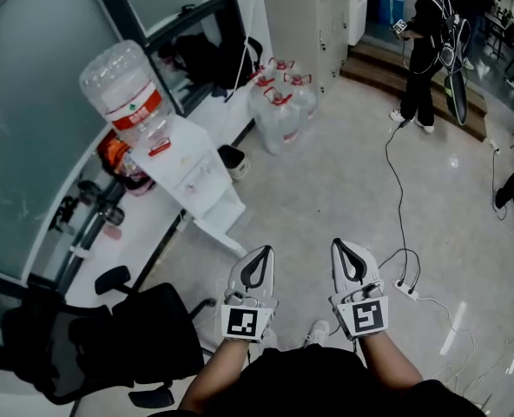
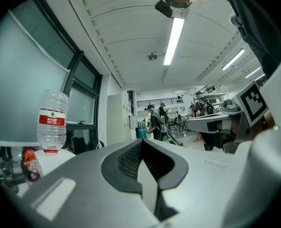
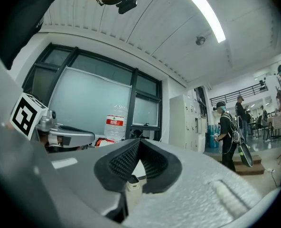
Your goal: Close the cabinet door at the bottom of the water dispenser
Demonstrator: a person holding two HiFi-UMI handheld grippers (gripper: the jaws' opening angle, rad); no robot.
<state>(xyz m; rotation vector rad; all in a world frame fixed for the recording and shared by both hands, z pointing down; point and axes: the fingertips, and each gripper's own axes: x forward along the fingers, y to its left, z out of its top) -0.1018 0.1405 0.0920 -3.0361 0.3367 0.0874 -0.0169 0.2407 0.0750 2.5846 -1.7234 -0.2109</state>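
- Against the glass wall on the left stands the white water dispenser [image 1: 192,176], well apart from both grippers.
- On top of it sits the water bottle [image 1: 122,89] (red label, tilted in the head view).
- At its base the cabinet door [image 1: 225,234] appears swung out over the floor [image 1: 326,189].
- Low in the head view, the left hand-held gripper [image 1: 264,254] and the right hand-held gripper [image 1: 339,247] hover side by side, each with its jaws pressed together on nothing.
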